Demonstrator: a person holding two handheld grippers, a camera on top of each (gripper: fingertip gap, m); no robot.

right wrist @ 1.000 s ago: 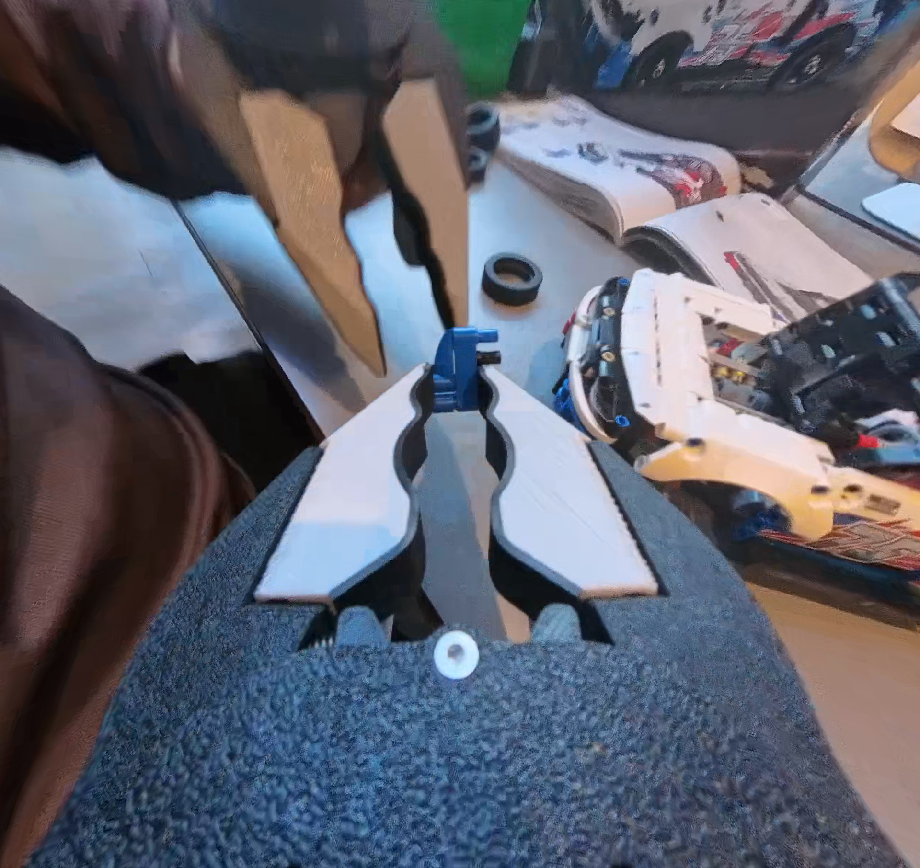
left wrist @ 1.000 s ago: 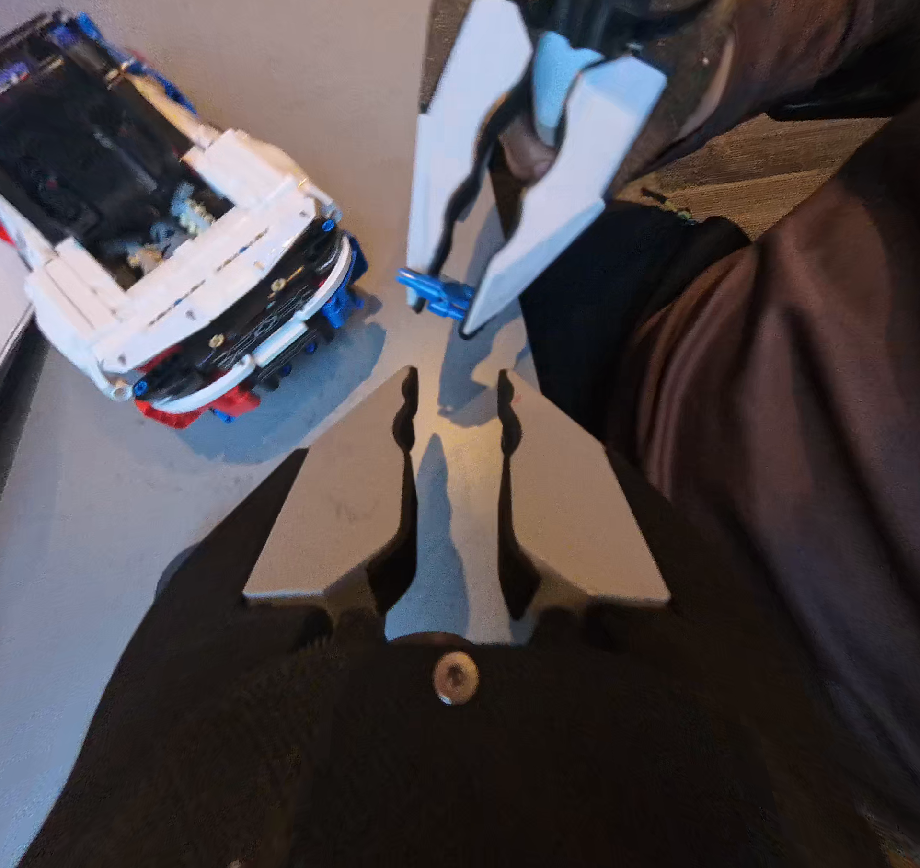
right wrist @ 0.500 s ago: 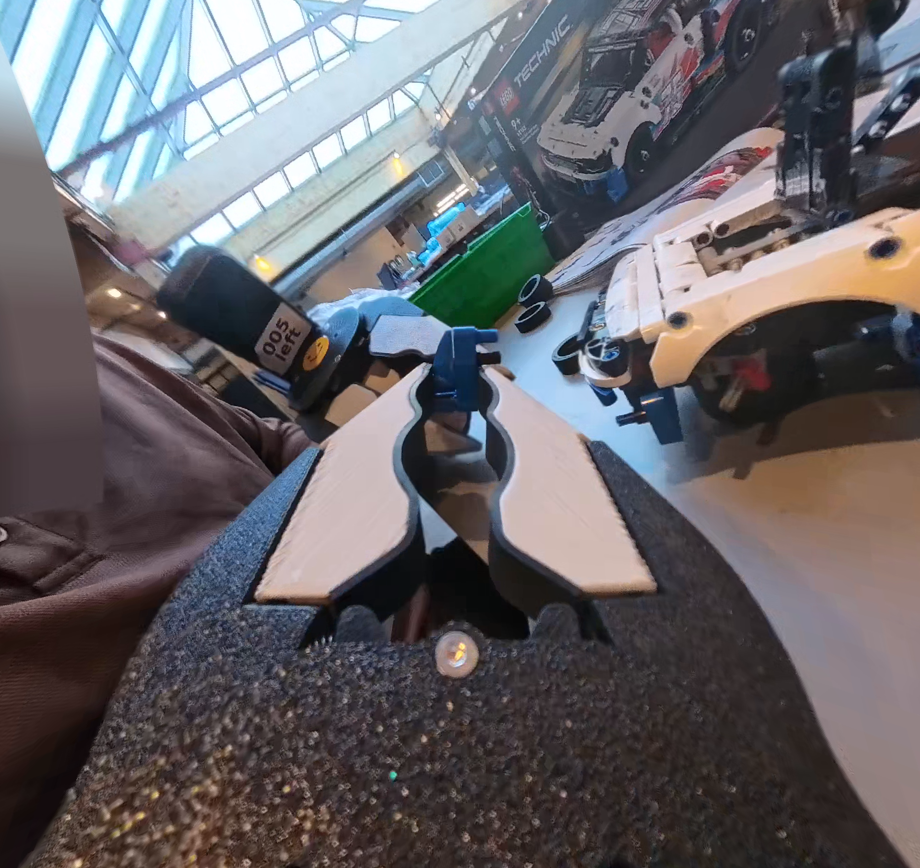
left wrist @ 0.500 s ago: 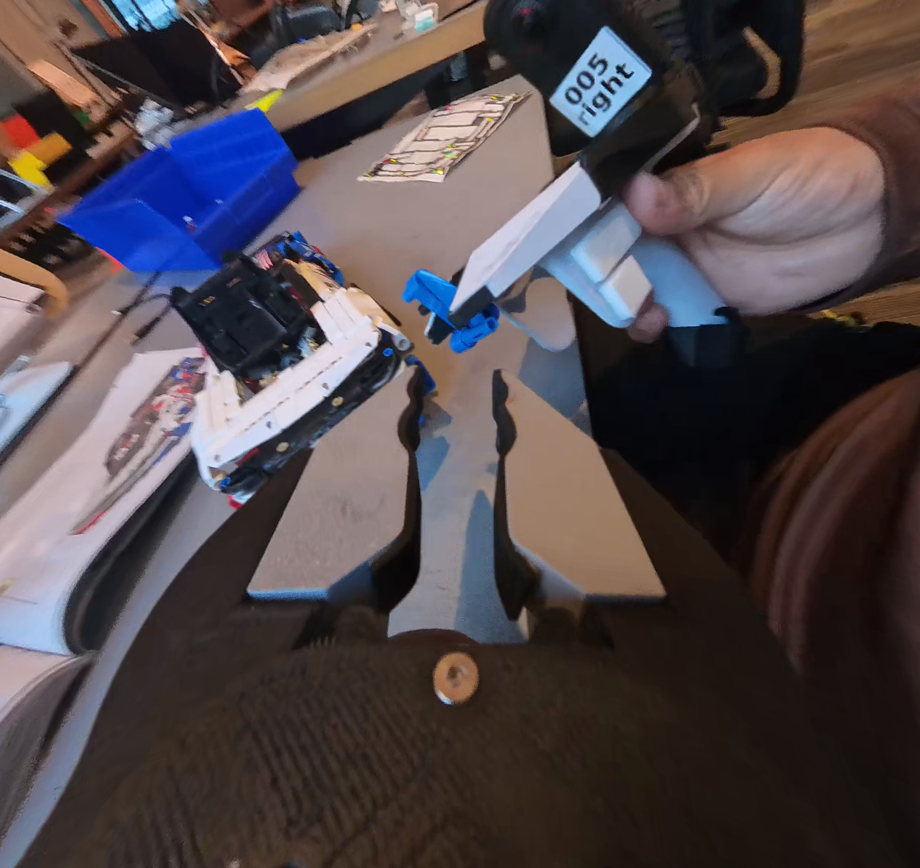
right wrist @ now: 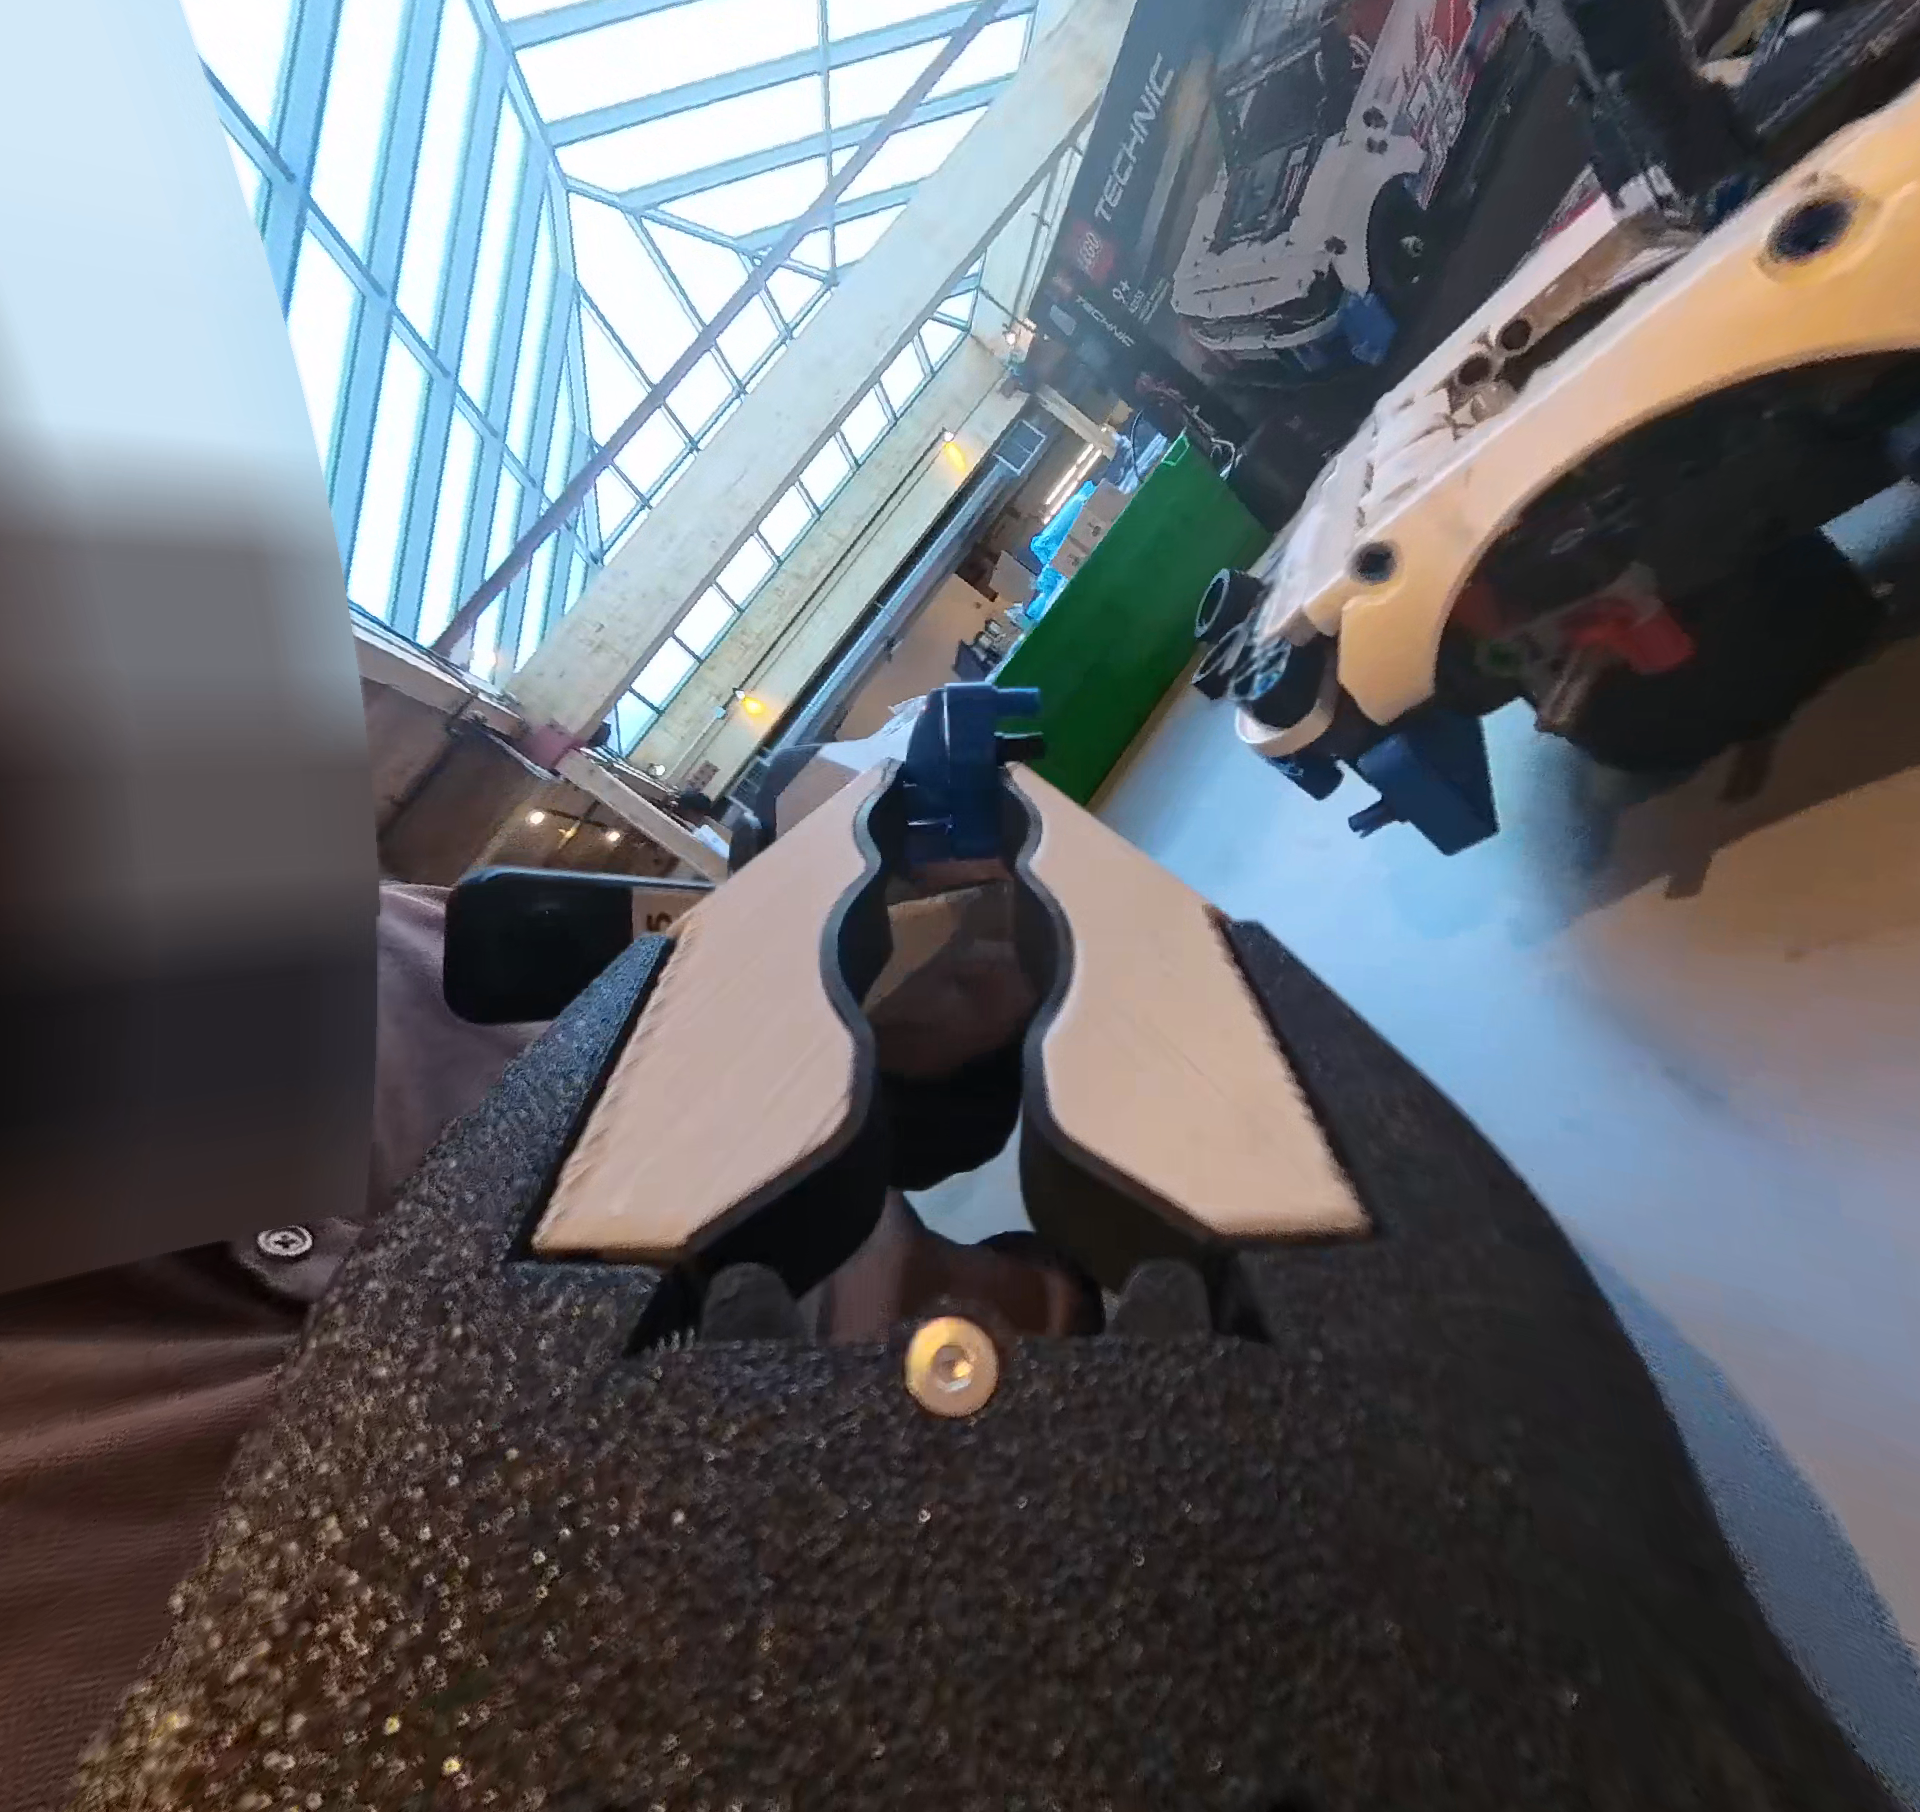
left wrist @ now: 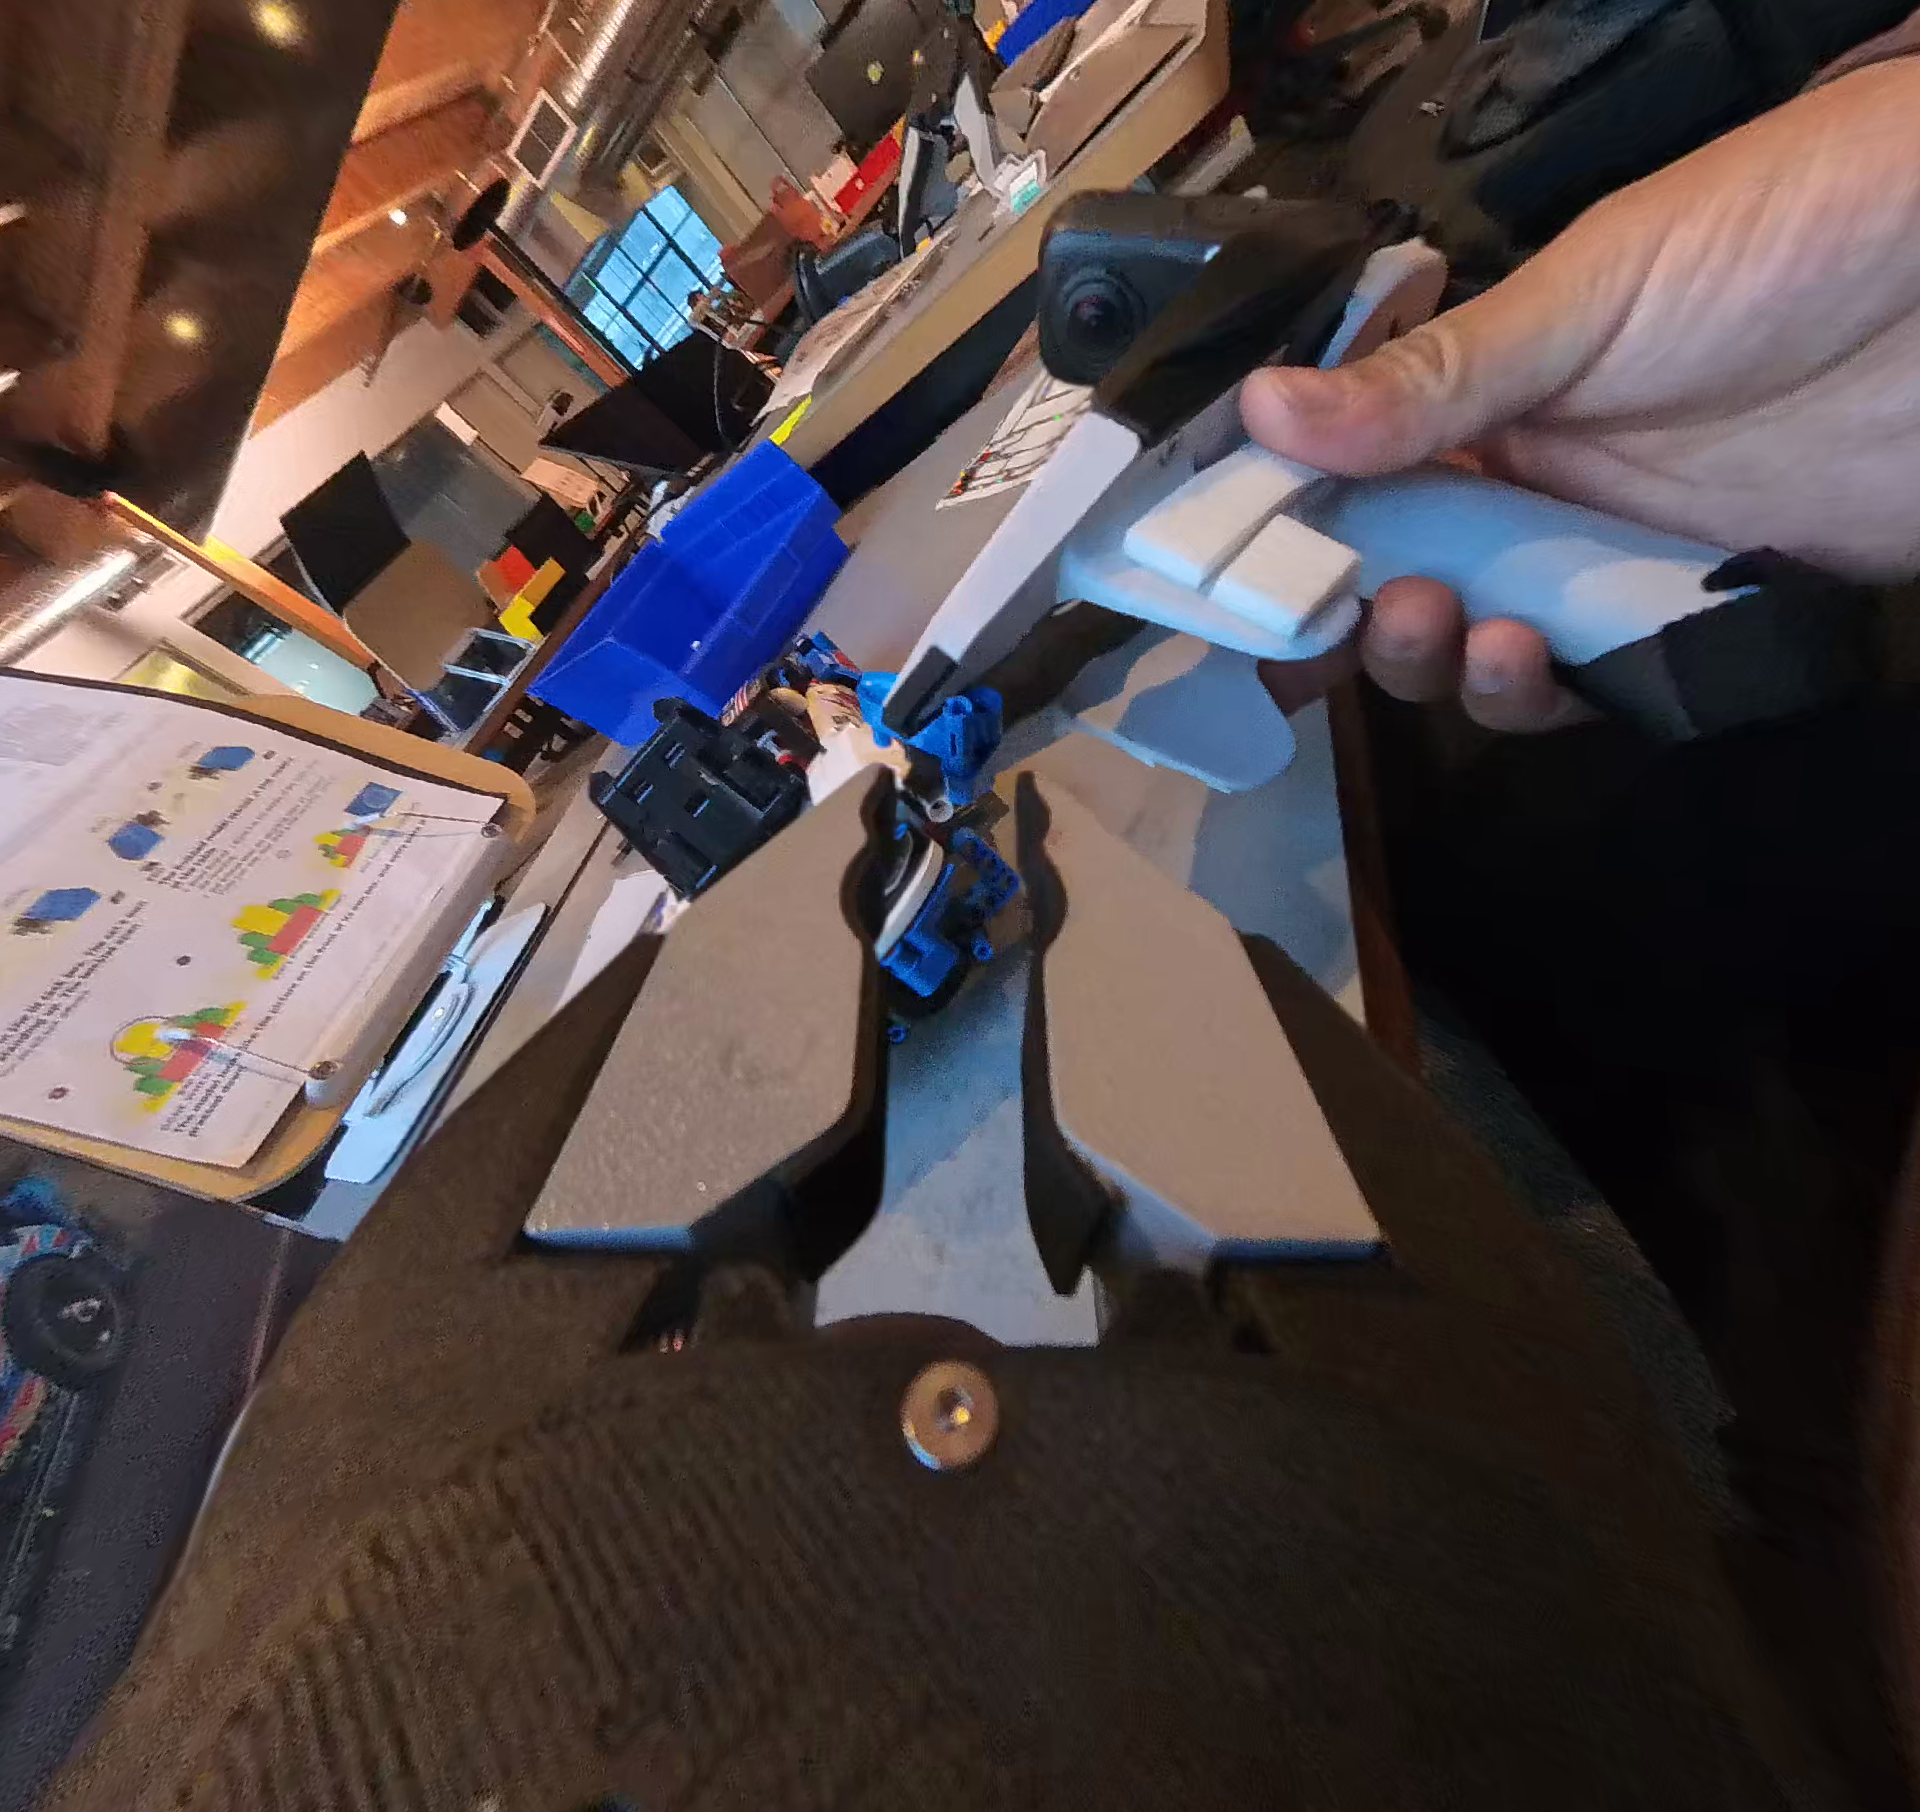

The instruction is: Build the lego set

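Right wrist view: the right gripper (right wrist: 956, 786) is clamped on a small blue piece (right wrist: 961, 775); the part-built car (right wrist: 1558, 474), wheel arches empty, is seen on the worktop (right wrist: 1455, 1035) at two o'clock; the left gripper (left wrist: 951, 827) is parted, empty; much is judged left.

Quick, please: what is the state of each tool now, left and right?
Left tool: open, holding nothing.
Right tool: closed on the small blue lego piece.
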